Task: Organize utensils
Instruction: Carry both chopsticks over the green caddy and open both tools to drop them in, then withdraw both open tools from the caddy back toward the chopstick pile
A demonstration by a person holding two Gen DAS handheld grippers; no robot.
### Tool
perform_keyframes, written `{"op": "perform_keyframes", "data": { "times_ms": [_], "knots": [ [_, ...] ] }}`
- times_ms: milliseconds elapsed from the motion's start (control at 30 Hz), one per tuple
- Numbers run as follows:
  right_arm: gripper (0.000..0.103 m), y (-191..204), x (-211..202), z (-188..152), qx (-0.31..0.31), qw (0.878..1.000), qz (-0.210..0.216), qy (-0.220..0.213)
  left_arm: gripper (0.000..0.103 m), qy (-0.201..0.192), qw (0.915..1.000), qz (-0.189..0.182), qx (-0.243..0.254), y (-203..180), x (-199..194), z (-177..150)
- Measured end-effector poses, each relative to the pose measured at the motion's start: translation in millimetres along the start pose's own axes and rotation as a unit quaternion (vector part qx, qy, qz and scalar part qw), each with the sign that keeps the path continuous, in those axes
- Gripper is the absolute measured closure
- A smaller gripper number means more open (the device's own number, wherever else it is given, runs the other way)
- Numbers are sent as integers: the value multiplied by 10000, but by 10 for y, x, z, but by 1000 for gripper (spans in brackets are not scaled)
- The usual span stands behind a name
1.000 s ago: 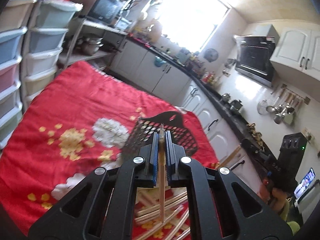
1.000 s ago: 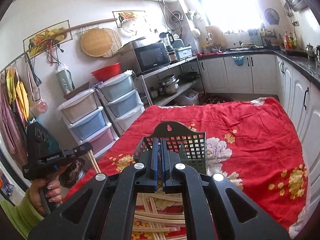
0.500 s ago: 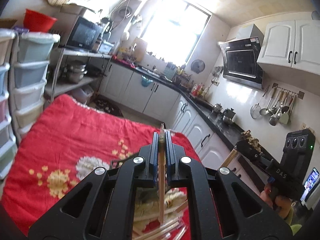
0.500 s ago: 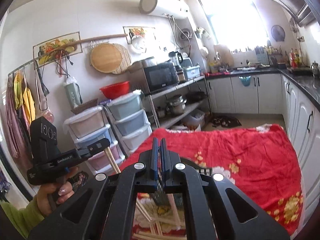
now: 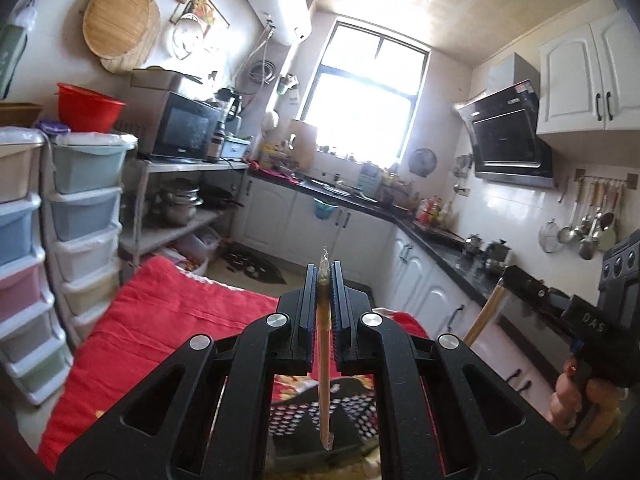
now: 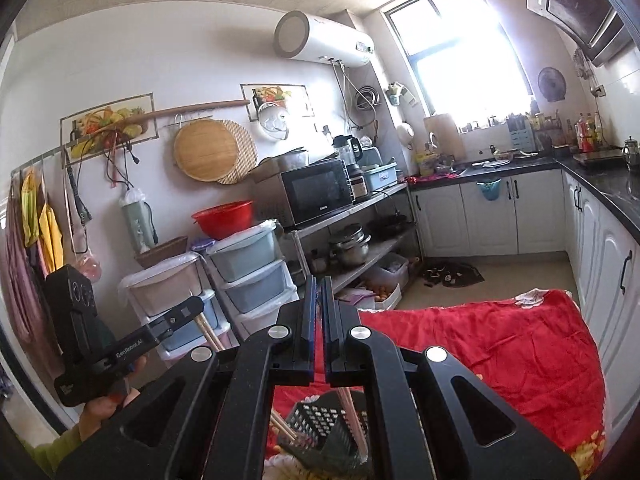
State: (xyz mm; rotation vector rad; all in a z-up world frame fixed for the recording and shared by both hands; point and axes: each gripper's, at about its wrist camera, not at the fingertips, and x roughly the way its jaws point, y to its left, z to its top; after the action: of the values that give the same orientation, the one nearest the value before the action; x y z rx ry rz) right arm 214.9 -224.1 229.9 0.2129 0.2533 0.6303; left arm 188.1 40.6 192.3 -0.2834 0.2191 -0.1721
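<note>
Wooden chopstick (image 5: pixel 323 344) upright in left gripper (image 5: pixel 324 276), above black basket (image 5: pixel 352 412).

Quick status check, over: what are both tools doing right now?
Left tool shut on wrapped chopstick. Right tool shut, apparently holding nothing. Black basket below, chopsticks inside. Nothing in the way.

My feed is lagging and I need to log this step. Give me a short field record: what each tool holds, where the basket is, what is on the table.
left tool: shut on a wrapped pair of chopsticks, held upright, lower end hanging over the basket
right tool: shut; looks like nothing between its fingers here, but the left view shows a wooden stick at it
basket: black mesh, on the table below both tools, chopsticks already standing in it
table cover: red floral cloth
loose chopsticks: not clearly visible now
</note>
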Motion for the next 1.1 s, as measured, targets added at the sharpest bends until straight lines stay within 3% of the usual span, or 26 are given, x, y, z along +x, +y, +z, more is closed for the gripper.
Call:
{"op": "perform_keyframes", "data": {
  "times_ms": [300,500,567,600,633,767,1100],
  "knots": [
    [100,-187,435,-211,179,9986,-307,385,99,217,9994,262,43,167,296,-222],
    [99,-254,549,-347,354,9961,-542,593,99,462,9988,177,-3,251,411,-325],
    [88,-272,555,-381,389,9955,-592,622,99,522,9986,114,-16,275,424,-360],
    [74,-283,544,-384,399,9954,-604,622,99,546,9984,113,1,287,425,-376],
    [68,-296,527,-393,407,9953,-647,599,98,560,9984,115,8,297,431,-382],
    [67,-327,437,-418,452,9943,-772,573,78,666,9977,77,-26,338,401,-430],
    [44,-336,97,-576,294,9920,-1111,515,38,570,9984,55,-14,391,111,-475]
  ]
}}
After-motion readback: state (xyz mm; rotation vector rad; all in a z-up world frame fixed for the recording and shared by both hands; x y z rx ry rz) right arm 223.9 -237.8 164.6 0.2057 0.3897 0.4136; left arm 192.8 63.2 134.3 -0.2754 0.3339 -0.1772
